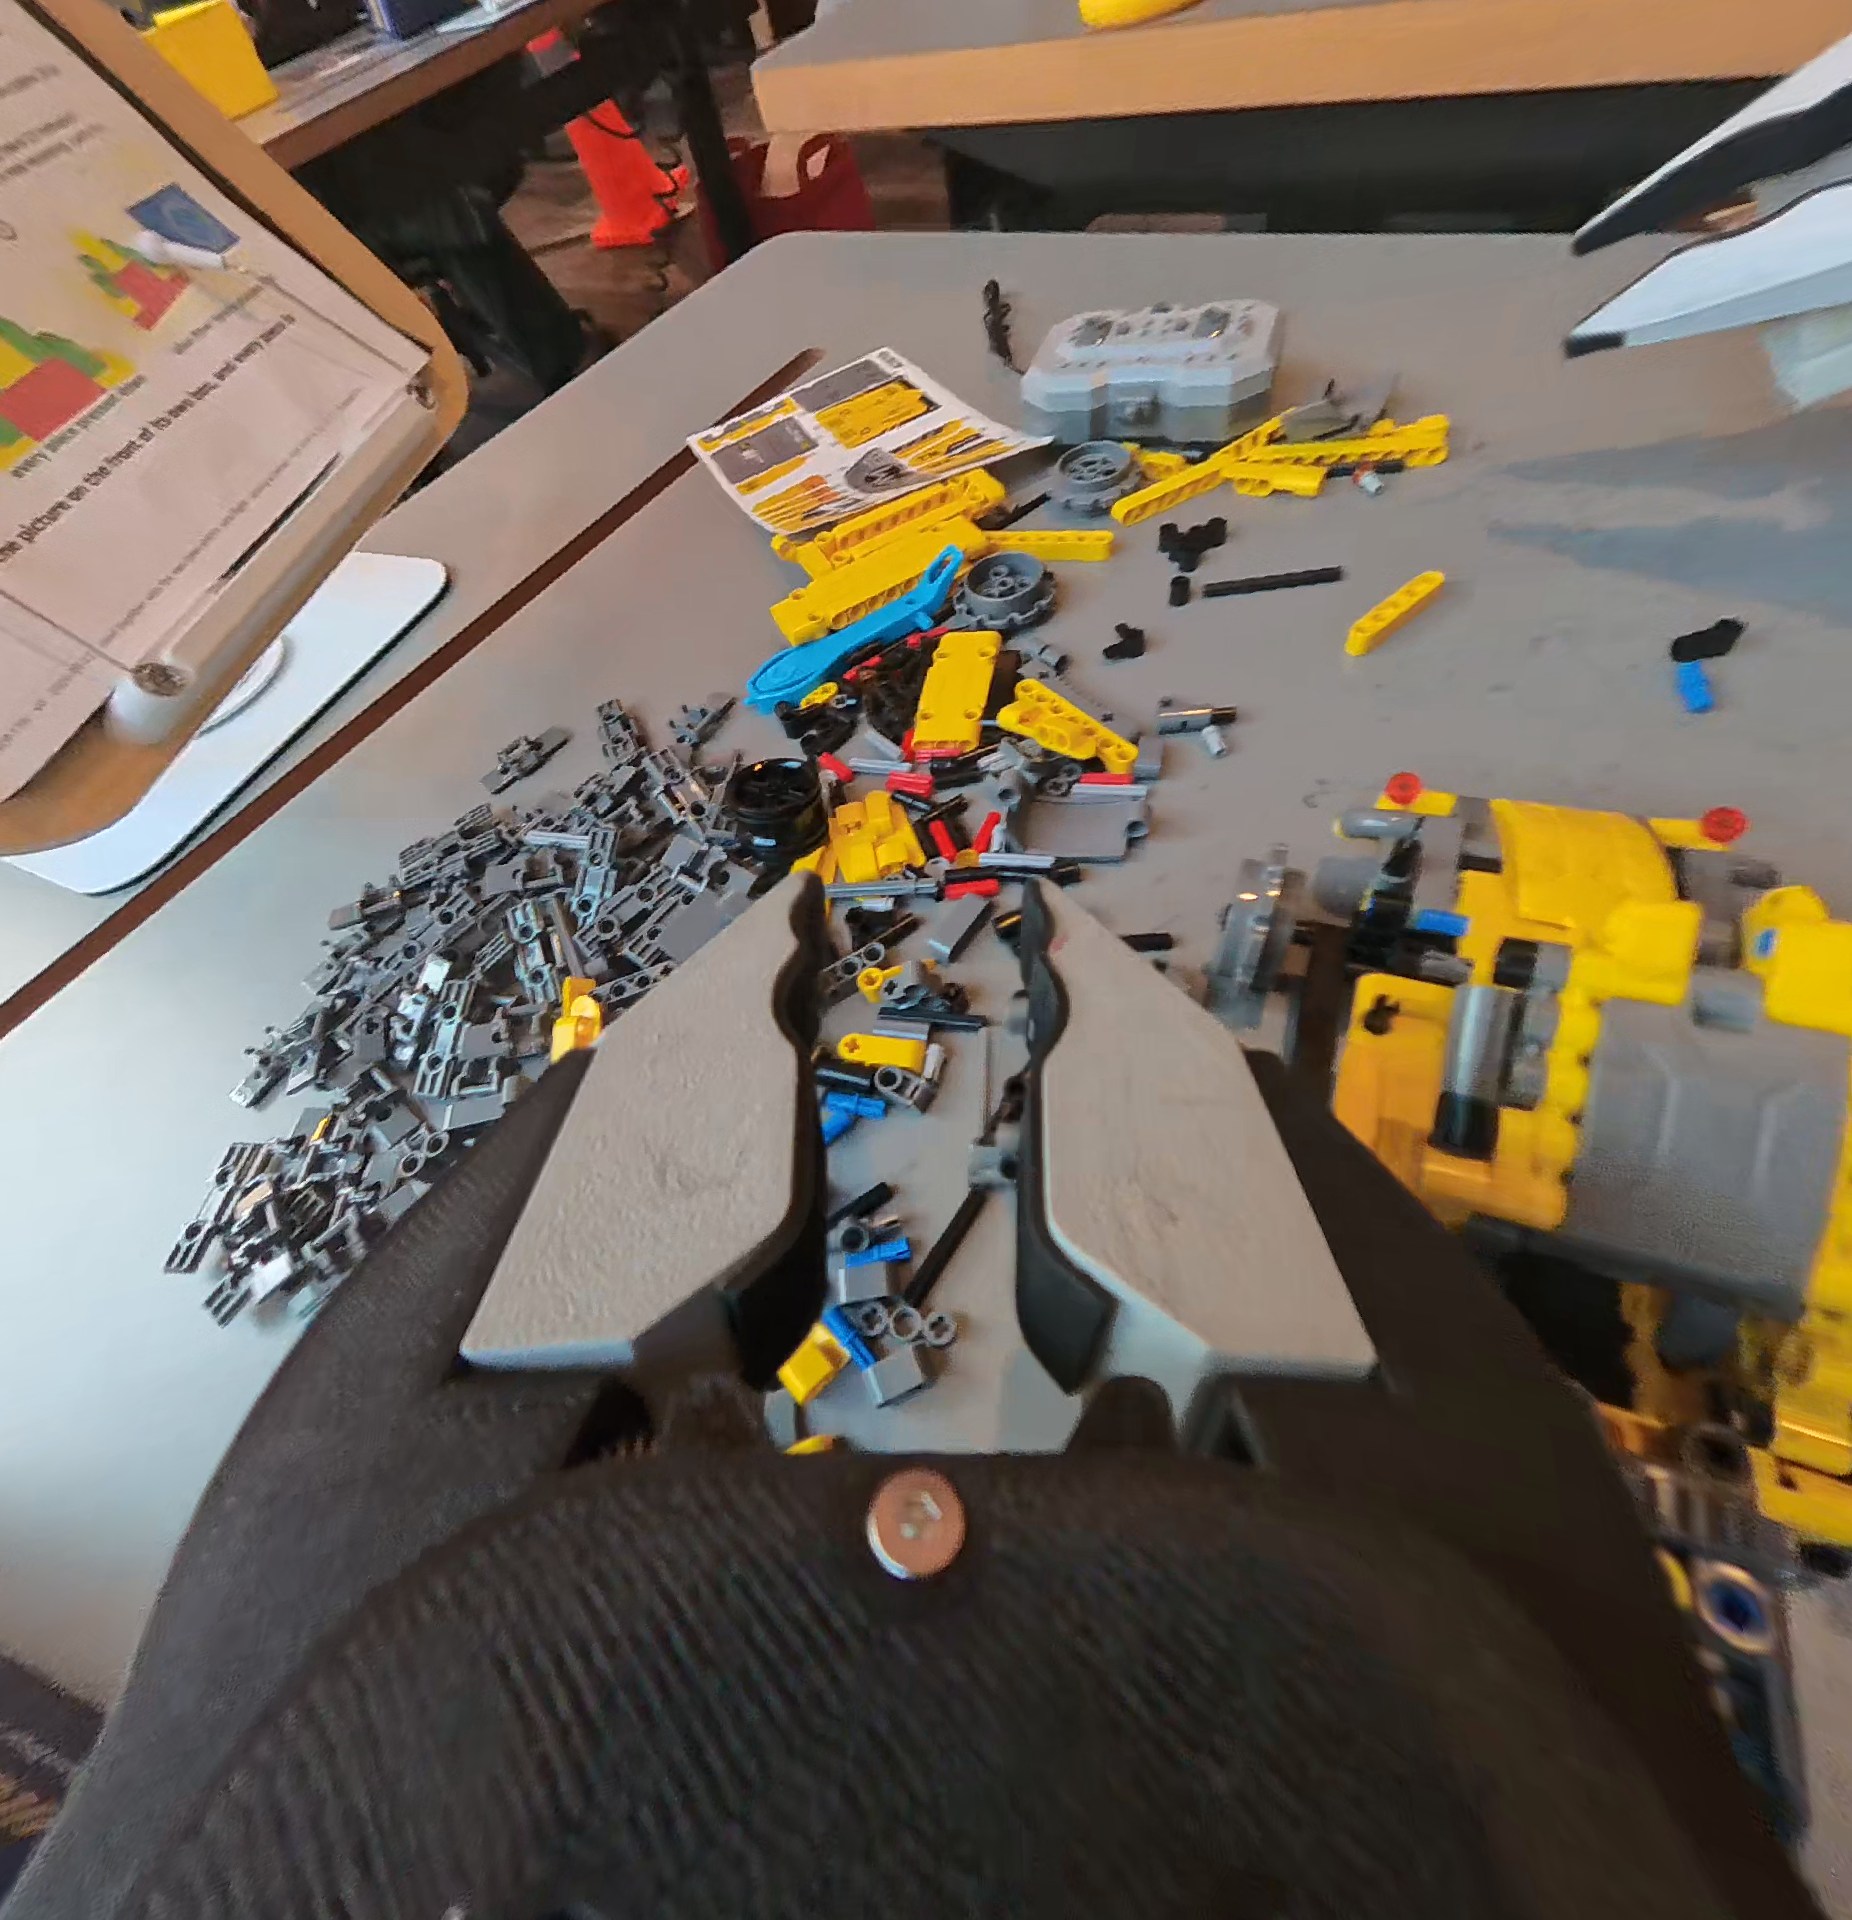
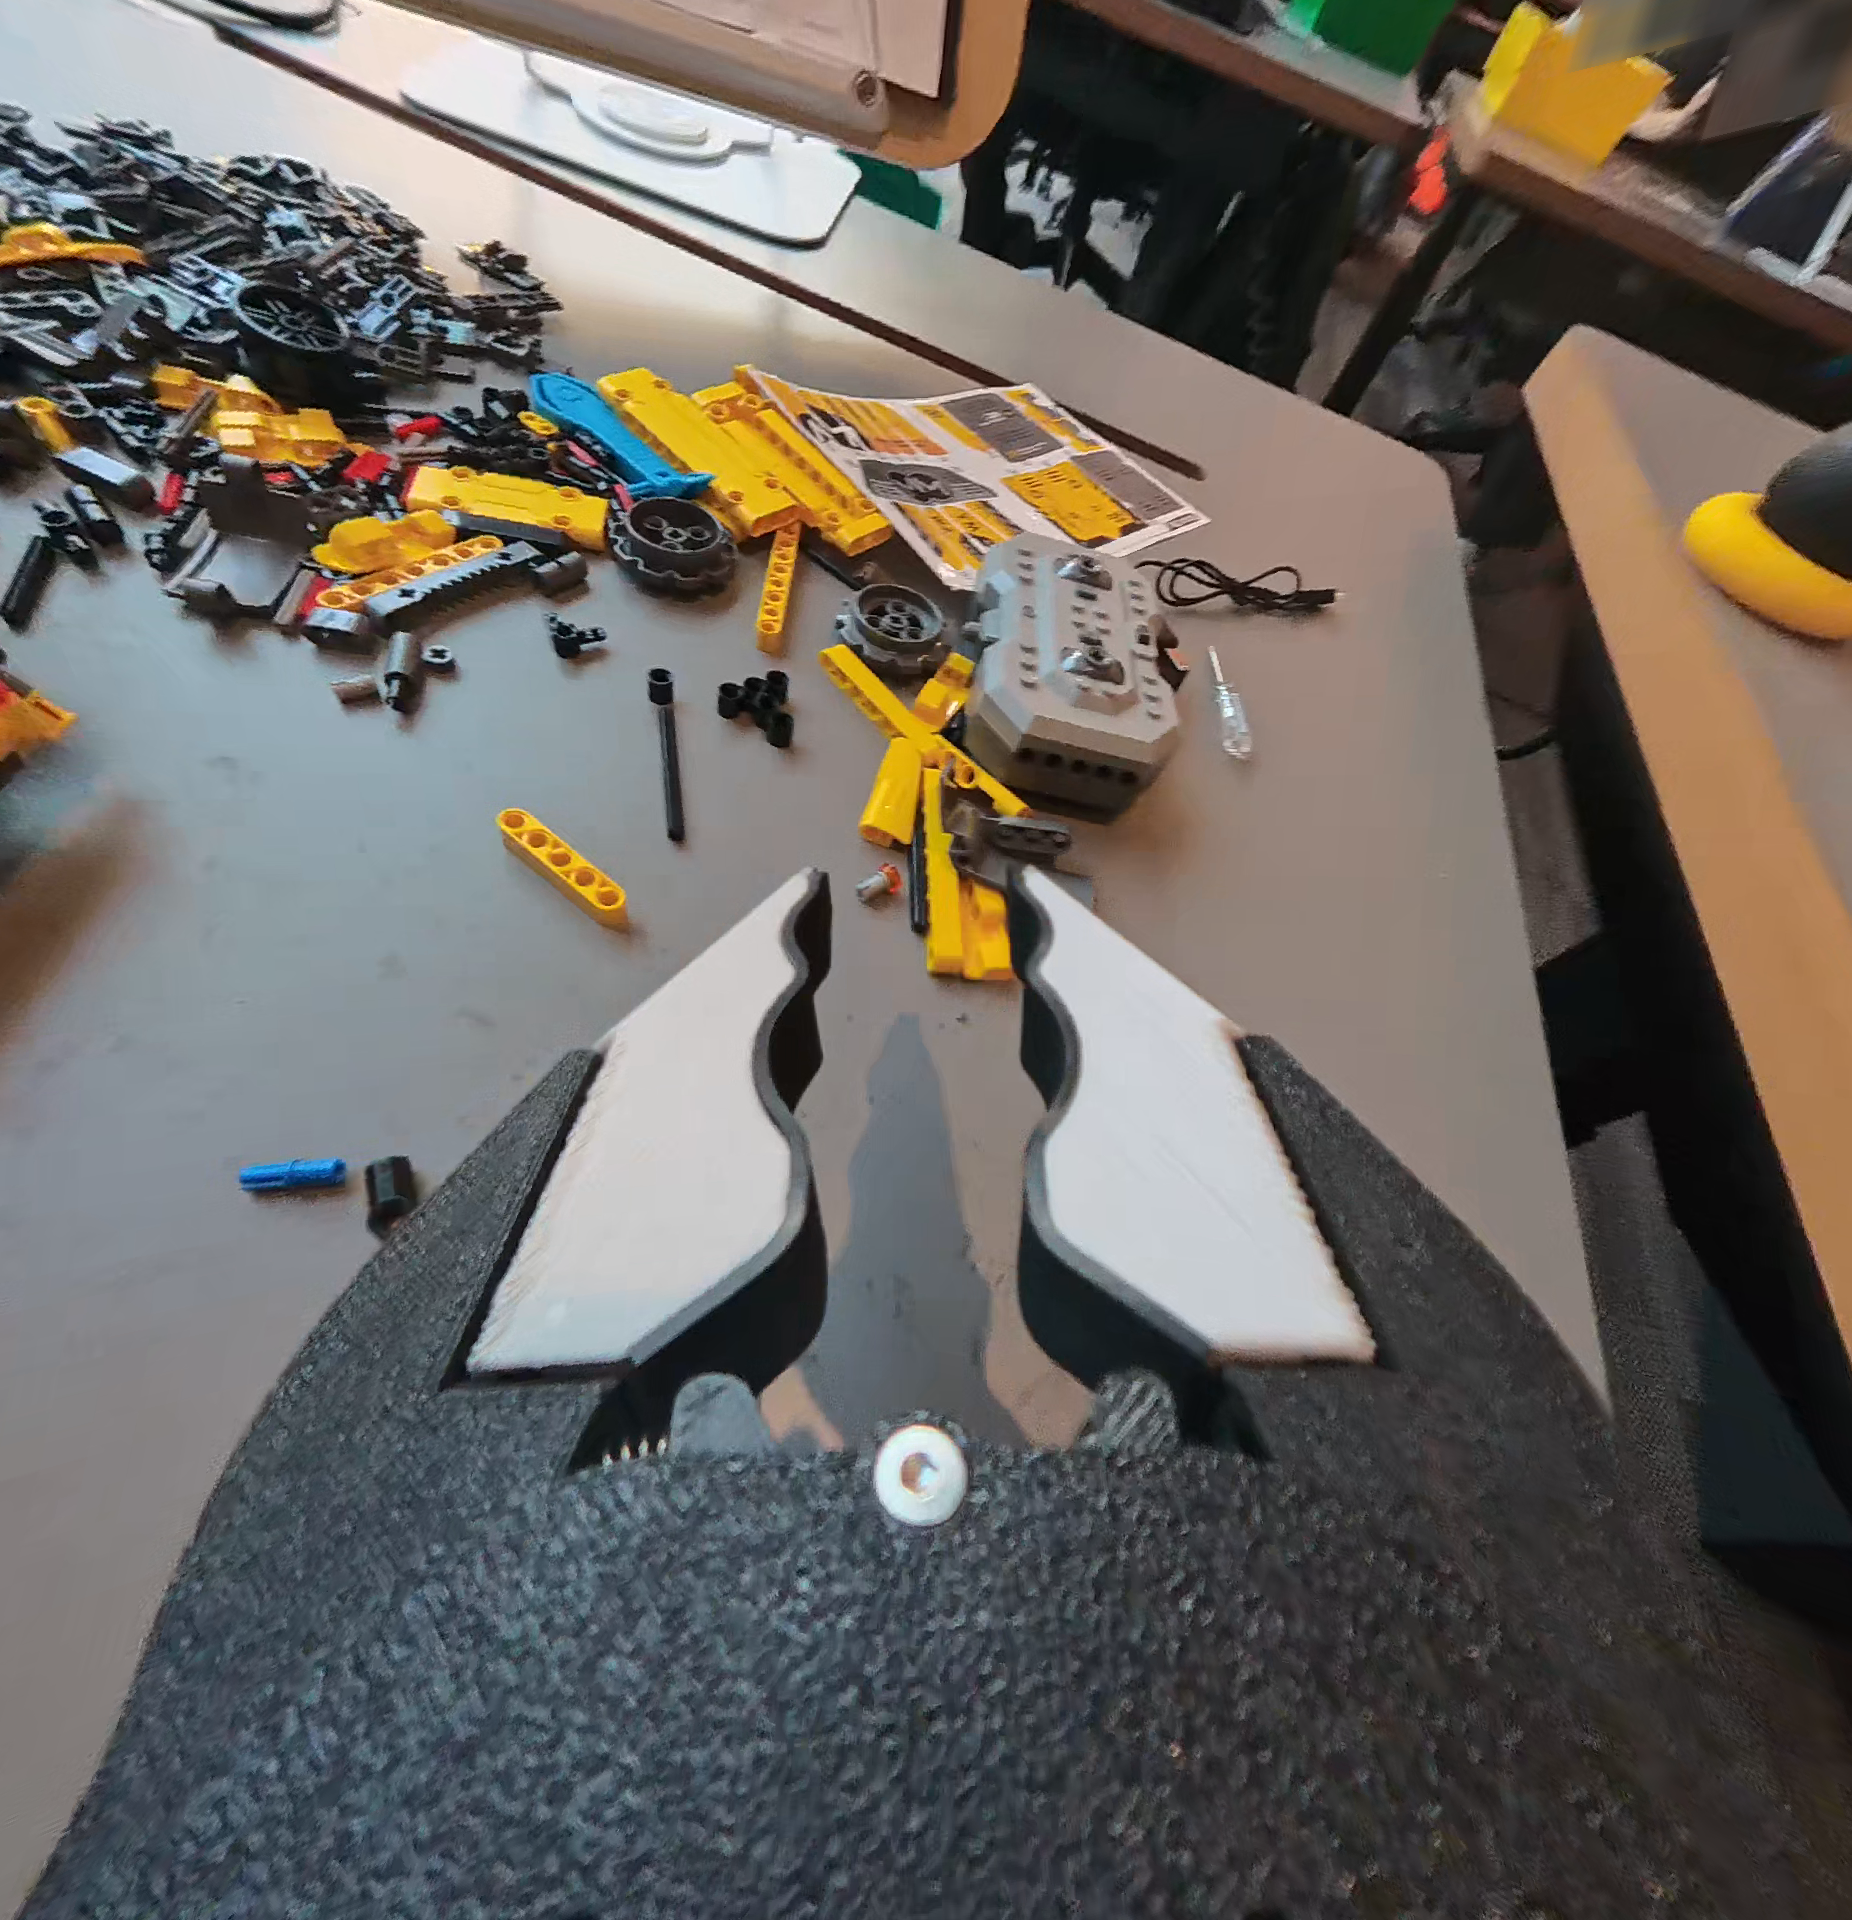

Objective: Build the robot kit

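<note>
My left gripper (image 1: 922, 894) is open and empty, hovering over a scatter of small red, black, yellow and blue building pieces (image 1: 901, 831) on the grey table (image 1: 1524, 499). A part-built yellow and grey model vehicle (image 1: 1587, 1039) sits just to its right. A heap of dark grey track links (image 1: 454, 997) lies to its left. My right gripper (image 2: 917, 883) is open and empty, low over the table, its tips at a bundle of yellow beams (image 2: 953, 914) next to a grey battery box (image 2: 1073, 686). It also shows in the left wrist view (image 1: 1732, 249) at the top right.
A yellow sticker sheet (image 2: 995, 468) and a blue lever tool (image 2: 610, 431) lie among yellow beams. A loose yellow beam (image 2: 563, 868), black axle (image 2: 670, 758), blue pin (image 2: 293, 1174) and small screwdriver (image 2: 1228, 707) lie apart. An instruction board on a white stand (image 1: 174, 416) stands at left. The grippers' ends are close to 30 centimeters from one another.
</note>
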Tool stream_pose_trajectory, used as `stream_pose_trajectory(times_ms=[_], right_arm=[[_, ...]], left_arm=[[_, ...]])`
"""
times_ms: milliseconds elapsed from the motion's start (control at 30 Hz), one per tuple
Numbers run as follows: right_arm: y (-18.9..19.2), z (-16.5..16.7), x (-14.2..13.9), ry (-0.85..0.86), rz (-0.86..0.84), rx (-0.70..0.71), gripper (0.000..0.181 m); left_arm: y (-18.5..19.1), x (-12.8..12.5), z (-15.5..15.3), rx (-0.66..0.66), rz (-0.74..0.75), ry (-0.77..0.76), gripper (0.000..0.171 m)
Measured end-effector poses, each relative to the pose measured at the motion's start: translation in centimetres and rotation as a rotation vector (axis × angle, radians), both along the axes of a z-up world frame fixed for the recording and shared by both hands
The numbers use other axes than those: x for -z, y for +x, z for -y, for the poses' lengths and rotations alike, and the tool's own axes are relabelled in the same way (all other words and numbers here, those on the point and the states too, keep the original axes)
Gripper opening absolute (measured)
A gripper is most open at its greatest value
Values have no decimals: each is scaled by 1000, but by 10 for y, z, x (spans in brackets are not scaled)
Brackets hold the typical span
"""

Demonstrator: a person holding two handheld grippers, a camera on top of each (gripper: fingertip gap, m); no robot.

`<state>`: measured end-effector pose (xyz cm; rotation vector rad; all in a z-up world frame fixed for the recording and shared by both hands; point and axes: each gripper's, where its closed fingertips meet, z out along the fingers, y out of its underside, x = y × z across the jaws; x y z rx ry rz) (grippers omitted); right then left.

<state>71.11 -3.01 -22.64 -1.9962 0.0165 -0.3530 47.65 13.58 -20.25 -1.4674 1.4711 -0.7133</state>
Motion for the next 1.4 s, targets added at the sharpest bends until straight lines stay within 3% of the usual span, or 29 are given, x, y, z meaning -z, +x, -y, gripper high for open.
stream_pose_trajectory(times_ms=[233, 800, 1000, 1233, 1367, 1400], right_arm=[[29, 9, -29, 199, 116, 146, 34], [24, 2, -18, 138, 116, 114, 28], [23, 0, -16, 122, 135, 111, 26], [24, 1, -19, 139, 141, 118, 25], [26, 4, -23, 167, 118, 126, 24], [27, 4, -23, 173, 113, 126, 24]], left_arm=[[2, 9, 8, 41, -37, 5, 36], [3, 17, 7, 46, -67, -17, 36], [-3, 11, -10, -4, -36, -75, 34], [-21, 2, -49, -107, -13, -117, 26], [-26, 16, -44, -36, -82, -212, 3], [-27, 22, -43, -27, -110, -226, 5]])
